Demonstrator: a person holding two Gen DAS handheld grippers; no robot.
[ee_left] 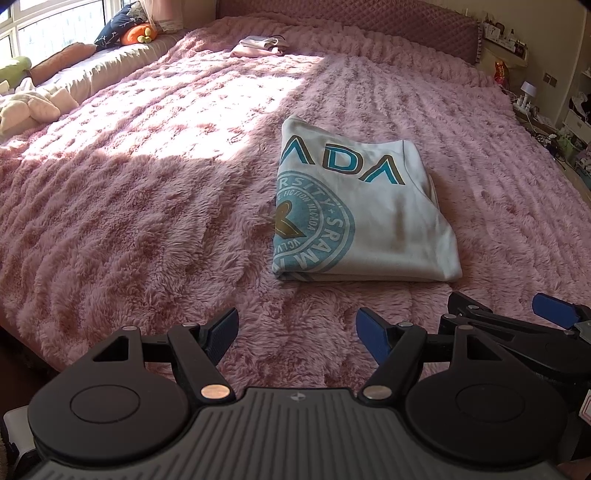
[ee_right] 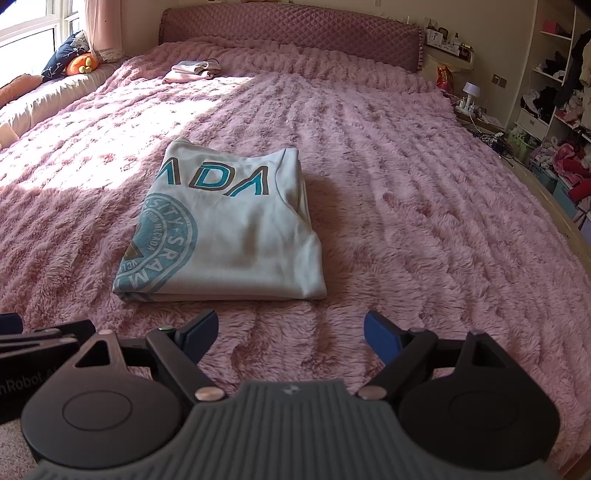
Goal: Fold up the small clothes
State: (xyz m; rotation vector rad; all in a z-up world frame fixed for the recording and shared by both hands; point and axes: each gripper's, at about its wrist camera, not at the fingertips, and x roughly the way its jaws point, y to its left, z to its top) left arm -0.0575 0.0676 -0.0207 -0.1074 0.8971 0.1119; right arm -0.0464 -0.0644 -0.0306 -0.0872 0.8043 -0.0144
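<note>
Folded pale-grey T-shirt w/ teal lettering and round teal emblem (ee_left: 364, 218) lies flat on fluffy pink bedspread (ee_left: 147, 192), centre of bed. Left gripper (ee_left: 296, 332) and right gripper (ee_right: 290, 334) hover side by side just short of shirt's near edge, not touching it; fingers of both spread apart, holding nothing. Small folded pink-and-white garment pile (ee_right: 194, 71) rests well apart, near quilted mauve headboard (ee_right: 291, 35).

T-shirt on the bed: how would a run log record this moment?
T-shirt: folded, on blanket | left gripper: open, empty | right gripper: open, empty
</note>
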